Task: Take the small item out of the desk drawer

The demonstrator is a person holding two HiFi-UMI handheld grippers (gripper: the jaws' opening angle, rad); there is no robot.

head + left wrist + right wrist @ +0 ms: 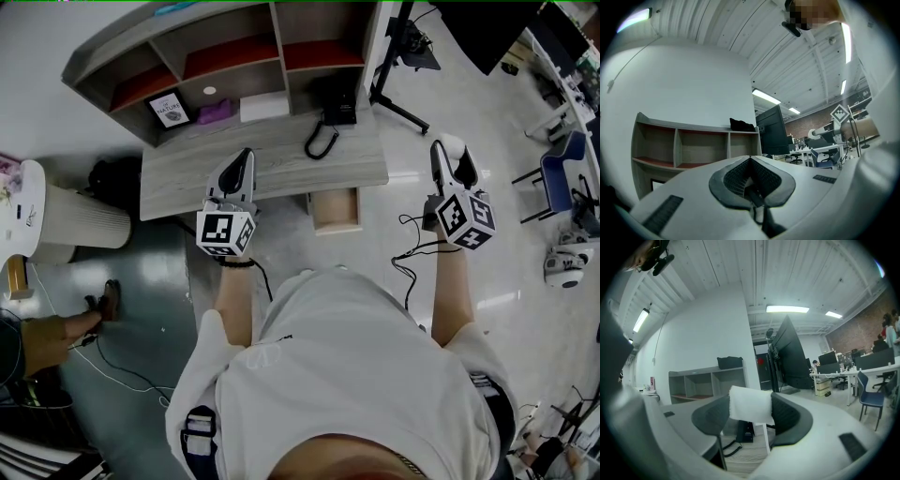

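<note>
The desk drawer [335, 210] is pulled out under the right end of the grey desk [187, 178]; I cannot see inside it. My right gripper [452, 150] hangs over the floor to the right of the desk, shut on a small white item [454, 143]. In the right gripper view the white item [749, 403] sits squeezed between the two dark pads [788, 416] of that gripper [750, 412]. My left gripper [245, 157] hovers over the desk top. Its jaws [750, 163] are pressed together with nothing between them.
A black telephone [334, 111] with a coiled cord sits on the desk under the shelf unit [225, 52], beside a white box [263, 105], a purple item [216, 112] and a framed card [169, 110]. A monitor stand [401, 56] and a blue chair [561, 174] stand at the right, a white bin [80, 223] at the left.
</note>
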